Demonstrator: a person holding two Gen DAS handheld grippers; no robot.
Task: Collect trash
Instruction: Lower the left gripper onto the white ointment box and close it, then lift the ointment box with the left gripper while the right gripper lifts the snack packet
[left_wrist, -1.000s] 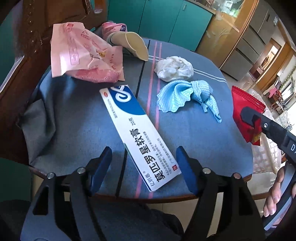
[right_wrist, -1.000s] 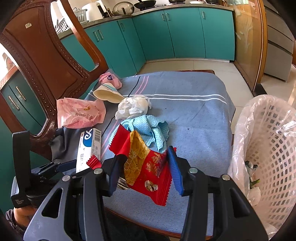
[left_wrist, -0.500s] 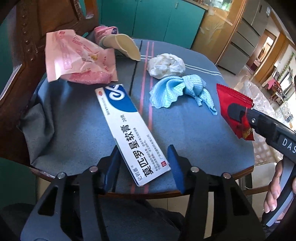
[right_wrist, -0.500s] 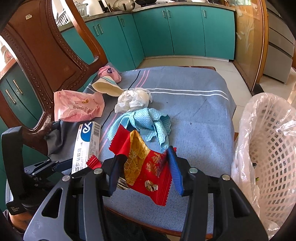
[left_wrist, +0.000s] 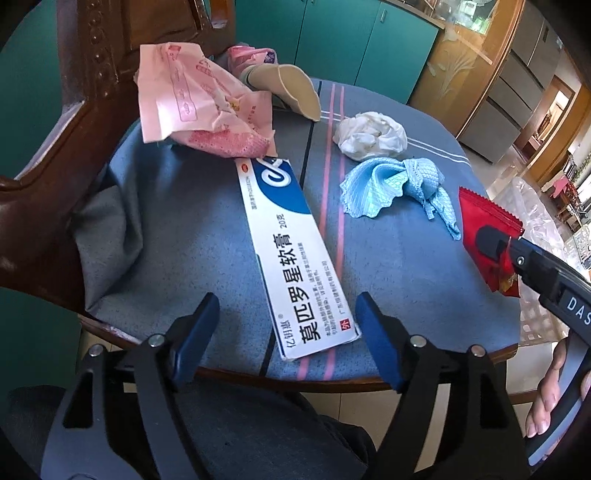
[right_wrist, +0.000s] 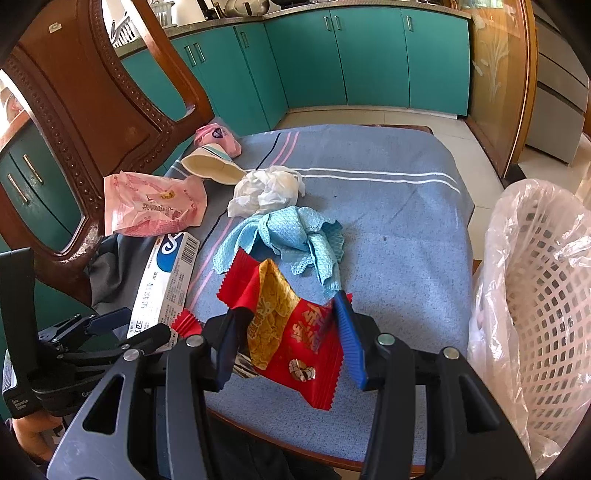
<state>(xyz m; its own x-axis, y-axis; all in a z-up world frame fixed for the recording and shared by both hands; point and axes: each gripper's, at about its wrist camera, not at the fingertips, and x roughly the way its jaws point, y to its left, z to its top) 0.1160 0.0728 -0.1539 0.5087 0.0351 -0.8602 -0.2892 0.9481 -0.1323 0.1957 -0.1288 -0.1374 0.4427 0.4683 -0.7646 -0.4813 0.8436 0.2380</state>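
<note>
Left gripper (left_wrist: 286, 319) jaws opening, straddling the near end of the box (left_wrist: 291, 254) on the tabletop (left_wrist: 399, 258) without touching it, right gripper (right_wrist: 286, 341) jaws pinching a red wrapper (right_wrist: 295, 332) above the tabletop, blue cloth (right_wrist: 291, 236), tissue (right_wrist: 266, 190), pink bag (right_wrist: 151, 208) and cup (right_wrist: 212, 168) beyond, lined basket (right_wrist: 543, 302) at right.

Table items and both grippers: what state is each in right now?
Red wrapper: clamped in right gripper, lifted off the cloth.
Ointment box: flat, closed, near end between the jaws of left gripper, which are opening, not pressing it.
Paper cup: tipped on its side.
White tissue: crumpled.
Blue cloth: bunched.
Pink bag: crumpled, flat.
Bin: upright, lined.
</note>
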